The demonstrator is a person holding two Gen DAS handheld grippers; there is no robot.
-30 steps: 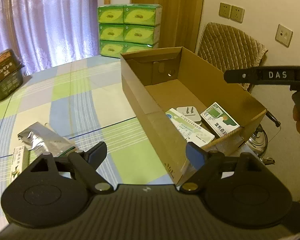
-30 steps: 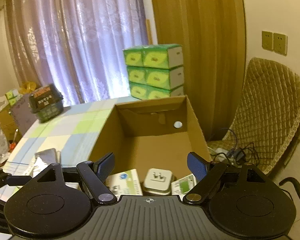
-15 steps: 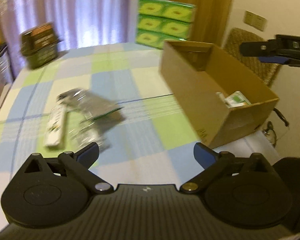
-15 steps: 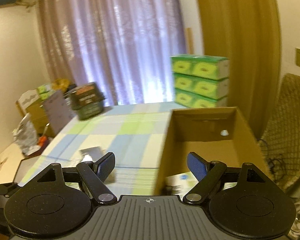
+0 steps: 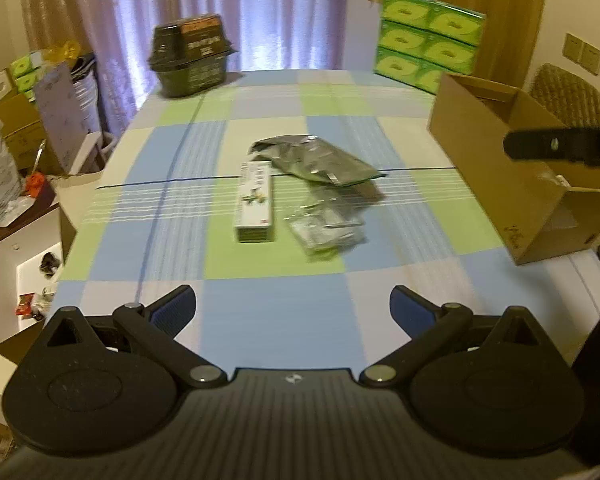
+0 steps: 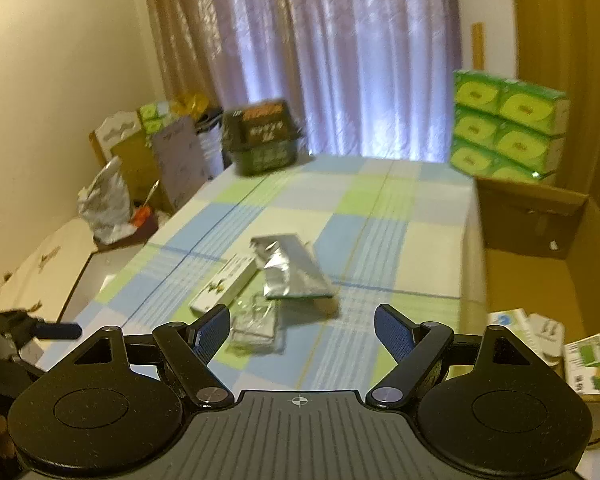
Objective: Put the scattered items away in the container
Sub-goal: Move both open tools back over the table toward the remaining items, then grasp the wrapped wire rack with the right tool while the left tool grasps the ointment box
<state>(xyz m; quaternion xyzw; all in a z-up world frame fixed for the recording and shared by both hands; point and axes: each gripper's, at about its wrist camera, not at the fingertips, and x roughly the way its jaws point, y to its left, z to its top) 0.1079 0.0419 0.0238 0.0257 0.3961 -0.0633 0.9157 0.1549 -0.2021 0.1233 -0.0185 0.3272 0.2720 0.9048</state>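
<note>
Two handheld tools hover above a checked tabletop (image 5: pixel 260 292). The left tool (image 5: pixel 293 307) and right tool (image 6: pixel 302 330) both have their fingers spread wide, holding nothing. Mid-table lie a white carton (image 5: pixel 255 201), a silver foil pouch (image 5: pixel 316 160) just beside it, and a clear plastic packet (image 5: pixel 325 228). A cardboard box (image 5: pixel 540 200) at the right edge holds small cartons (image 6: pixel 586 364).

Bare checked tablecloth (image 5: pixel 276 312) lies open between the spread left gripper (image 5: pixel 293 307) and the cluster of white carton (image 5: pixel 255 204), silver foil pouch (image 5: pixel 320 160) and clear packet (image 5: pixel 324 230) mid-table, while the tall-walled brown cardboard box (image 5: pixel 496 176) blocks the right edge and stacked green tissue packs (image 5: pixel 428 40) the far corner.
</note>
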